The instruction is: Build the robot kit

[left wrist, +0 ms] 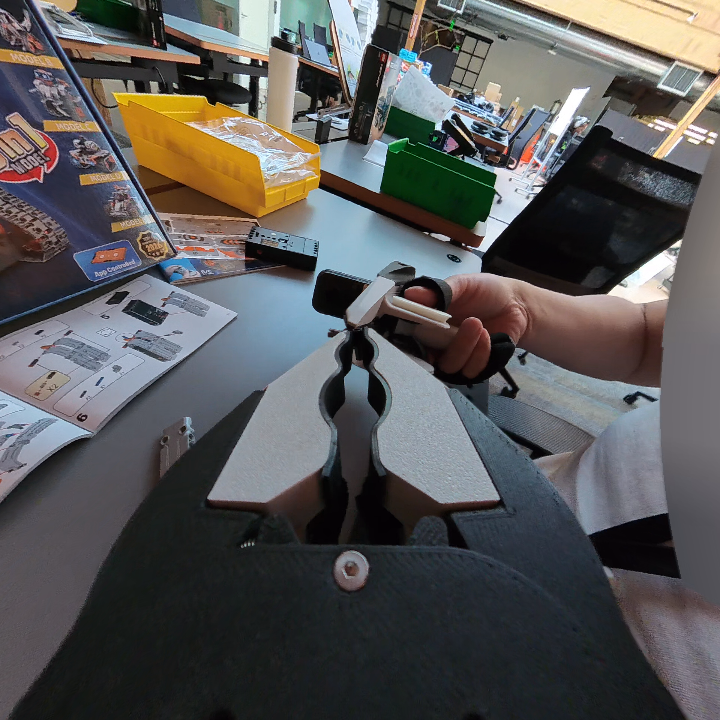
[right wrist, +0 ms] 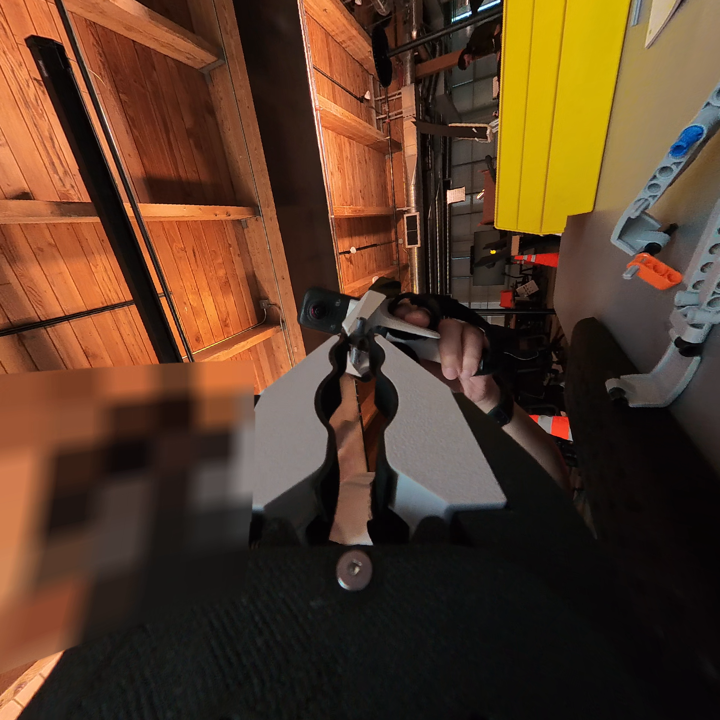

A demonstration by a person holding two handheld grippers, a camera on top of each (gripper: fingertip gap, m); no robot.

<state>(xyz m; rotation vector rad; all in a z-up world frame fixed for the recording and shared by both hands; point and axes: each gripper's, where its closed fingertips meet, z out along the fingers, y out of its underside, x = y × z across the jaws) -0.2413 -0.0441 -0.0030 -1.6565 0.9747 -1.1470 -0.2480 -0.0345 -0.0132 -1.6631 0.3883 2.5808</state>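
My left gripper (left wrist: 356, 338) is held above the dark table (left wrist: 241, 350), its jaws nearly closed on a small dark part (left wrist: 356, 345) at the tips. My right gripper (left wrist: 360, 317), held by a hand (left wrist: 479, 323), meets it tip to tip. In the right wrist view, which is turned sideways, my right gripper (right wrist: 358, 350) is closed on a small grey pin-like piece (right wrist: 355, 356). The left gripper (right wrist: 364, 315) faces it, touching the same spot. A grey beam assembly (right wrist: 697, 288) with an orange piece (right wrist: 654, 270) and a blue pin (right wrist: 685, 142) lies on the table.
An open instruction booklet (left wrist: 97, 350), a blue toy box (left wrist: 58, 156), a black battery box (left wrist: 282, 249) and a small grey piece (left wrist: 175, 440) are on the left. A yellow bin (left wrist: 218, 156) holds plastic bags; a green bin (left wrist: 436, 183) is behind. A black chair (left wrist: 584, 233) stands on the right.
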